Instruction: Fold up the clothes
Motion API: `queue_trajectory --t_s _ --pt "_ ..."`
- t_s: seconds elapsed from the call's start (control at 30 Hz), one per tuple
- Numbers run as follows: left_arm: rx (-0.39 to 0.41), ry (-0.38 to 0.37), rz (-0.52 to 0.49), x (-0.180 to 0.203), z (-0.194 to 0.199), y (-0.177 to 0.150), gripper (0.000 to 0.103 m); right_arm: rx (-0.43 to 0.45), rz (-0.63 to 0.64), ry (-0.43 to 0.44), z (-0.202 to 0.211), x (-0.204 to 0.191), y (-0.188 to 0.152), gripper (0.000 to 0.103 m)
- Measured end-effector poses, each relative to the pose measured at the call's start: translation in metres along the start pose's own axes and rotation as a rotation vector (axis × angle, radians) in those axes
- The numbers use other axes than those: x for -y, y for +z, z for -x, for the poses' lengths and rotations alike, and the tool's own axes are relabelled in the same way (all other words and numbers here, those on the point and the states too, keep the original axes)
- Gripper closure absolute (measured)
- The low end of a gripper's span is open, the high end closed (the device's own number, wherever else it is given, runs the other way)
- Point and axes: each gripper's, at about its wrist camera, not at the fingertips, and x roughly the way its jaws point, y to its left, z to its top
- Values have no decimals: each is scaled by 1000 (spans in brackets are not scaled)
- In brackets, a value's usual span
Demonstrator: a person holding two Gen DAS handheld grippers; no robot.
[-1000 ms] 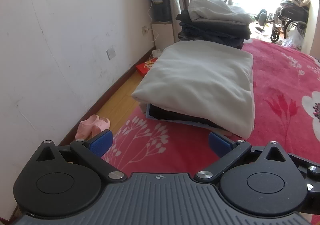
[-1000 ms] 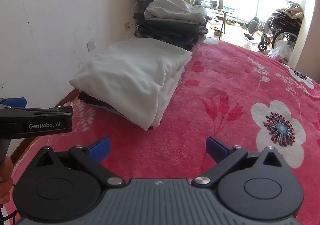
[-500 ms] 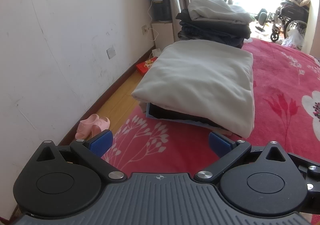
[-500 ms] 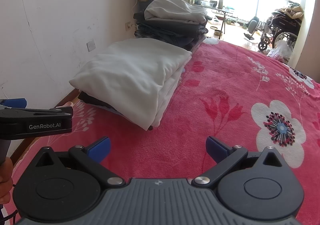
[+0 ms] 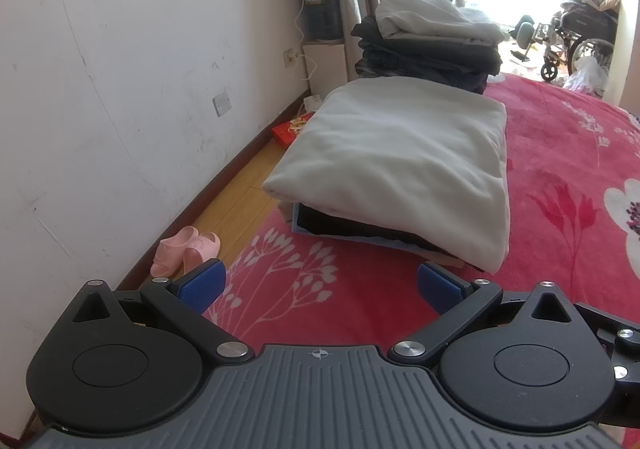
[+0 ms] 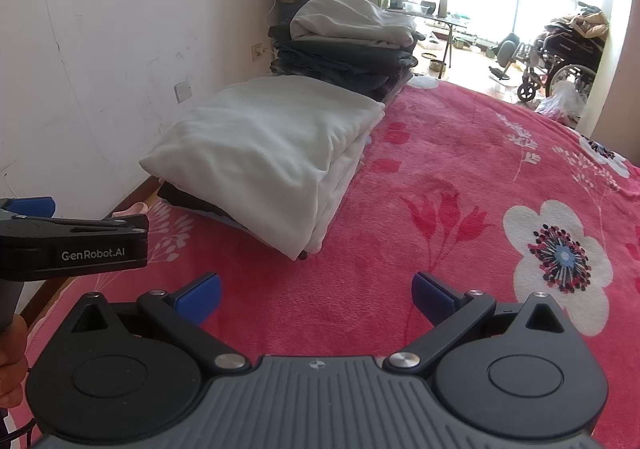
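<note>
A folded white garment [image 5: 396,157] [image 6: 272,153] tops a low stack that shows a dark layer and a blue edge underneath, on the red flowered blanket [image 5: 560,177] [image 6: 440,185]. Behind it stands a taller pile of dark folded clothes [image 5: 428,53] [image 6: 340,61] with a light grey piece on top. My left gripper [image 5: 320,283] is open, short of the stack's near edge, with nothing between its blue pads. My right gripper [image 6: 316,289] is open too, over bare blanket to the right of the stack. The left gripper's body [image 6: 72,245] shows at the left of the right wrist view.
A white wall [image 5: 120,89] runs along the left, with a strip of wooden floor and pink slippers [image 5: 184,249] beside the bed. A red packet [image 5: 290,127] lies on the floor further back. A wheelchair [image 6: 560,57] stands by the bright window at far right.
</note>
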Motion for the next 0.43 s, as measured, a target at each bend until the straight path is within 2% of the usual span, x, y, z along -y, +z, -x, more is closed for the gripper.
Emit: queue_trajectory --t_s 0.43 --pt "-5 4 1 0 -2 -1 0 -3 1 2 -1 -1 1 0"
